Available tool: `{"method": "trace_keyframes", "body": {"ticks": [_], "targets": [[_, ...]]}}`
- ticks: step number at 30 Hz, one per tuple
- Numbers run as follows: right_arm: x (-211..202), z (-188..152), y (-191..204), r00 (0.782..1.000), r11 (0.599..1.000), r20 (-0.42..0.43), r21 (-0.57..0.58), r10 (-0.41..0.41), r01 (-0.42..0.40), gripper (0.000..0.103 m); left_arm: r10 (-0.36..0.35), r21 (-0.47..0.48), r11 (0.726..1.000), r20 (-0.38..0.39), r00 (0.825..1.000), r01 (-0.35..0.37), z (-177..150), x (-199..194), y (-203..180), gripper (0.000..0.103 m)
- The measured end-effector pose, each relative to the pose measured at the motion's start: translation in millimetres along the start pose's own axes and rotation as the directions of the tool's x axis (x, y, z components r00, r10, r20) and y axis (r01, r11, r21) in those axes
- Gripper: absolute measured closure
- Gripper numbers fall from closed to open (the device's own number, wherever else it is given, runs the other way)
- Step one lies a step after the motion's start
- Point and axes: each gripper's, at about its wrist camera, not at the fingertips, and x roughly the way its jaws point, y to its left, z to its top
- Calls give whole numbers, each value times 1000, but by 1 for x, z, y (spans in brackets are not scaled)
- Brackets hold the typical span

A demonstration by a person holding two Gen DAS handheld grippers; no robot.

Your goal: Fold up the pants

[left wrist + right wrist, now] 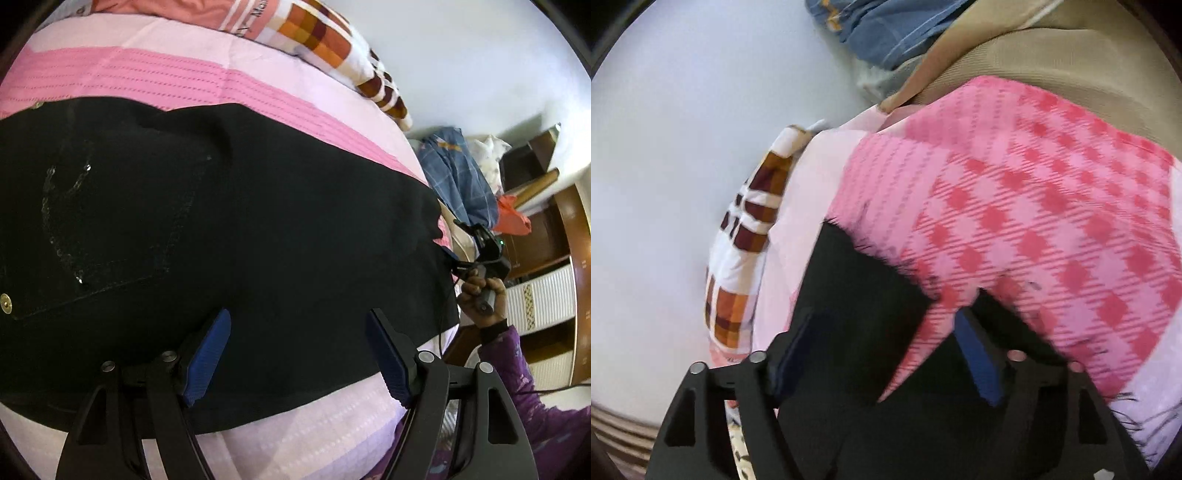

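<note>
Pink woven bedspread [177, 79] under flat black pants [229, 229] with frayed hems.

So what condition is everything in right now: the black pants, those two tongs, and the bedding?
Black pants: lying spread on the bed, pocket side up, frayed hem at the bed's edge.
Left tongs: open, over the pants, gripping nothing.
Right tongs: open, at the hem, picture blurred.
Pink bedsheet: spread flat under the pants.
Checked quilt: bunched up at the far side.
</note>
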Motion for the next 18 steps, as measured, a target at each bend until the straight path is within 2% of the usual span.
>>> {"method": "trace_keyframes", "body": {"ticks": [2,5,9,11,12,13,15,18], "targets": [[13,-4,9,999,999,-23,-13,37,-37,28,1,-11,1000,7,1000,-1,-4,-2,5,28],[20,-12,8,990,991,-51,-3,135,-136,27,9,-18,1000,9,1000,-9,-4,0,4,28],[21,-16,14,988,987,-27,-37,155,-156,30,27,1,1000,5,1000,-27,-7,3,-1,28],[22,-17,16,988,986,-32,-62,154,-155,57,24,10,1000,11,1000,-24,-5,9,-8,28],[30,-17,15,988,988,-68,-66,136,-141,88,17,14,1000,16,1000,-17,-7,8,-9,28],[39,-19,11,989,992,-110,-55,103,-110,99,9,18,1000,20,1000,-9,-7,8,-11,28],[45,-23,4,988,992,-94,-29,121,-124,102,-10,24,1000,27,1000,9,-11,6,-16,28],[42,-28,10,989,990,-77,-55,124,-129,97,-68,46,997,11,998,67,-14,6,-28,28]]}}
